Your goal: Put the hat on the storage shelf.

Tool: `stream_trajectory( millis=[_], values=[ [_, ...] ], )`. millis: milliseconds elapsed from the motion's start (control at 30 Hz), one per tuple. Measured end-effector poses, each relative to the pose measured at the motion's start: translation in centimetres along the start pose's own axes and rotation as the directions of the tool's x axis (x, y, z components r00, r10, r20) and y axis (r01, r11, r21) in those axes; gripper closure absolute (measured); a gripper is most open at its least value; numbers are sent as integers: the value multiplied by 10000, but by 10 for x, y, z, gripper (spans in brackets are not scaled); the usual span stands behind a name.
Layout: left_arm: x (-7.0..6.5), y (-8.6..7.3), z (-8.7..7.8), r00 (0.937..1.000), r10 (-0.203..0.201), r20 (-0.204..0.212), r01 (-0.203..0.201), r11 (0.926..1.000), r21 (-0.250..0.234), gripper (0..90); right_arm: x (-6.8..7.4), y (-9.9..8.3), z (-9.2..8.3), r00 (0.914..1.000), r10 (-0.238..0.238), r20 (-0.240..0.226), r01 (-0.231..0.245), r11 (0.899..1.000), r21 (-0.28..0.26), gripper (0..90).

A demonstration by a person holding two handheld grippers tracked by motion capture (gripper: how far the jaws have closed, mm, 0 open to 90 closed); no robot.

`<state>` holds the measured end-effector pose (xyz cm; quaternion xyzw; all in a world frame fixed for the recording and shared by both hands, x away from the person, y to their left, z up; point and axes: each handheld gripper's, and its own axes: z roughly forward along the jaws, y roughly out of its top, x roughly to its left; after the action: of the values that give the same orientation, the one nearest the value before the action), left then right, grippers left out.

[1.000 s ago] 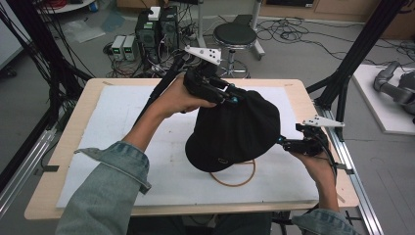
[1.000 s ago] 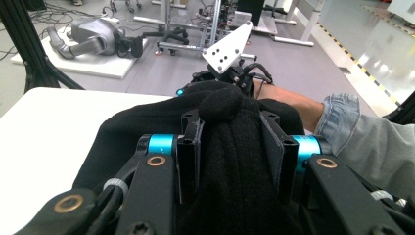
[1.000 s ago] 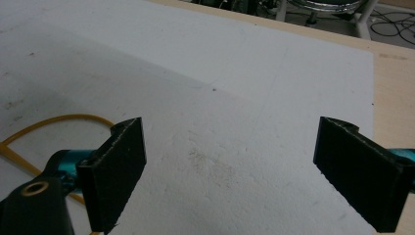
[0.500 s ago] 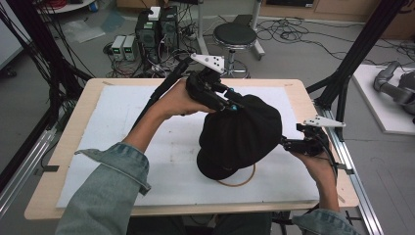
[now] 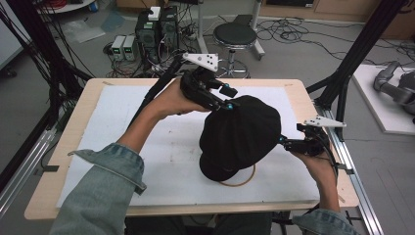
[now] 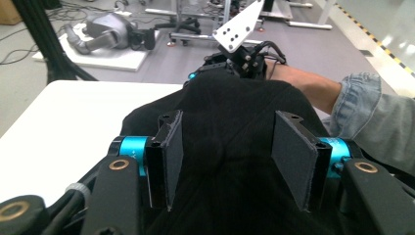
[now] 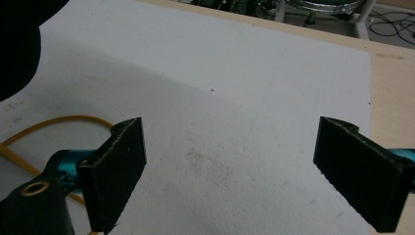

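Observation:
A black cloth hat [image 5: 240,137] stands tilted on the white mat [image 5: 147,127], brim end low and toward me. My left gripper [image 5: 228,100] holds its upper far edge. In the left gripper view the jaws [image 6: 225,132] stand partly closed with the hat's cloth [image 6: 235,107] bunched between the pads. My right gripper [image 5: 286,143] sits at the hat's right side, wide open [image 7: 232,132] over bare mat, with the hat [image 7: 19,44] off to its upper left. A thin yellow ring [image 5: 242,182] lies under the hat's near edge and also appears as the ring [image 7: 49,122] in the right gripper view.
The mat covers a wooden table [image 5: 313,112] with black frame posts at both sides. A metal rail [image 5: 350,161] runs along the right edge. A stool [image 5: 235,34] and electronics boxes [image 5: 156,27] stand on the floor behind the table.
The left gripper has shifted slightly right and down with the hat, which has turned and stands more upright. The right gripper has stayed in place.

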<state>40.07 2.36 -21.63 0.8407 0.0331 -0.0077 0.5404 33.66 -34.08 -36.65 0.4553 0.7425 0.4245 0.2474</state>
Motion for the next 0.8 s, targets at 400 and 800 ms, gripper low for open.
stream_trajectory(
  millis=[400, 800],
  values=[
    [-5, -24, -36, 9919, -111, -1267, 167, 9989, 432, 410, 0, 0, 1, 10000, 10, 5, -10, 10000, 10, 122],
    [-8, -68, -71, 9579, -700, -2783, 716, 9974, -45, 359, 0, -1, 2, 10000, 29, -14, -29, 10000, 58, 122]
  ],
)
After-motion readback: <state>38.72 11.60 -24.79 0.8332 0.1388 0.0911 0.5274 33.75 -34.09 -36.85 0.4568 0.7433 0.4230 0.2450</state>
